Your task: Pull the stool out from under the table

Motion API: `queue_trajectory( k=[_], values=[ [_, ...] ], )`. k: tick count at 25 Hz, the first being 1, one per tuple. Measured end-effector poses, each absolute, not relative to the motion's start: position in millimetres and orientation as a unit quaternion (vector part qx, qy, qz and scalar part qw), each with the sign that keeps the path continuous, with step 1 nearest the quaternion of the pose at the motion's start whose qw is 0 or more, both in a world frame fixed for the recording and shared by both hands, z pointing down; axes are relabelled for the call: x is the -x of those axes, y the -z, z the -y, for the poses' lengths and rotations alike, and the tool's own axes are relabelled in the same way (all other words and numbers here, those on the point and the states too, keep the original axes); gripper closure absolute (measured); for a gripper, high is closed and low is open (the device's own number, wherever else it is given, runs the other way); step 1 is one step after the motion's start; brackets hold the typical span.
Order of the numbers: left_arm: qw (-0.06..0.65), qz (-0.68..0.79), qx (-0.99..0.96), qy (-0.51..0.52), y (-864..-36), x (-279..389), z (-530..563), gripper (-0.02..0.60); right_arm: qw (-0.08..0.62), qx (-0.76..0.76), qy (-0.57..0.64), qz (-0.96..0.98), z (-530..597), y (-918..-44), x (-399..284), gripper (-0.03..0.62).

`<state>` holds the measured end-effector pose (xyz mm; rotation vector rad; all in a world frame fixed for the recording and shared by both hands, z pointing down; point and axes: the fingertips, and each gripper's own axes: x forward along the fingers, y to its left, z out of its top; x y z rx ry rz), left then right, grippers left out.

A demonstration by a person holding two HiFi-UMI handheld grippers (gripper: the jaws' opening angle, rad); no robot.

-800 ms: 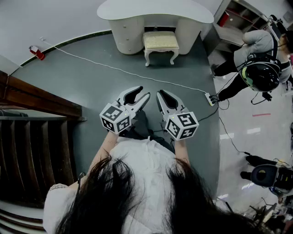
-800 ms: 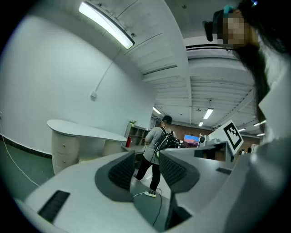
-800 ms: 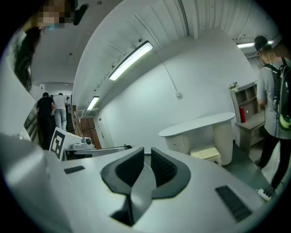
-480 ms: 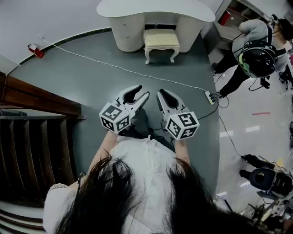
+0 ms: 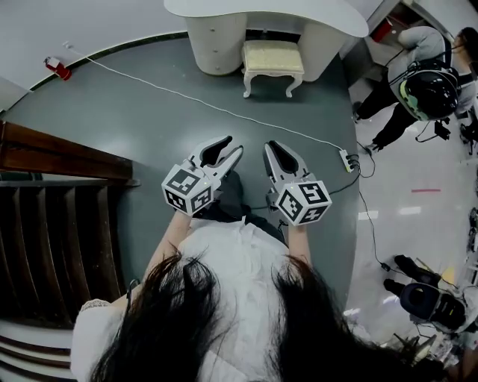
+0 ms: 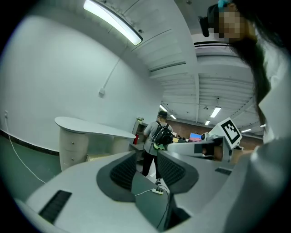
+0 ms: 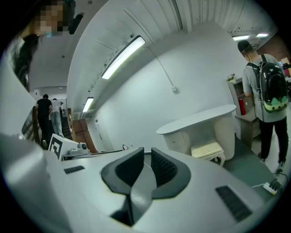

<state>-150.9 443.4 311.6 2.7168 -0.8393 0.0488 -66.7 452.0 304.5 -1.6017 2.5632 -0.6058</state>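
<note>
The stool point(image 5: 272, 58) sits well away across the grey floor point(image 5: 134, 119), its back part tucked under the white tabletop point(image 5: 202, 9). It lies straight ahead of the right gripper point(image 5: 273, 148), so I think that one is a little nearer than the left gripper point(image 5: 230, 148). The seat is wider from side to side, and a long side faces the person. Both grippers are held side by side at the waist, pointing forward and nearly flat. The left jaws are a little apart, the right jaws are closed, and neither holds anything
</note>
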Motion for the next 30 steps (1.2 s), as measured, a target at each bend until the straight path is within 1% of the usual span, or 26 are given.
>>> queue_trajectory(
  k=[5, 7, 11, 15, 23, 30],
  values=[
    [0.164, 0.304, -0.938, -0.015, -316.0, 166.0, -403.1, 0.428, 0.016, 0.512, 0.205, -0.834, -409.4, -308.0, 76.9, 0.531],
    [0.166, 0.309, -0.936, -0.018, -318.2, 170.1, -380.8, 0.445, 0.011, 0.508, 0.208, -0.836, -389.9, -309.8, 80.8, 0.531],
    [0.174, 0.302, -0.937, -0.018, -317.8, 166.9, -332.5, 0.454, 0.001, 0.509, 0.217, -0.833, -346.5, -312.5, 78.1, 0.531],
    [0.186, 0.289, -0.939, -0.024, -322.0, 167.5, -293.0, 0.483, -0.004, 0.519, 0.223, -0.825, -307.8, -314.3, 76.6, 0.531],
    [0.191, 0.253, -0.948, -0.032, -326.6, 174.0, -226.5, 0.485, -0.006, 0.544, 0.231, -0.806, -243.8, -319.7, 82.7, 0.531],
    [0.185, 0.227, -0.955, -0.052, -331.6, 178.5, -190.5, 0.485, -0.011, 0.567, 0.240, -0.788, -213.7, -322.2, 83.4, 0.531]
  ],
)
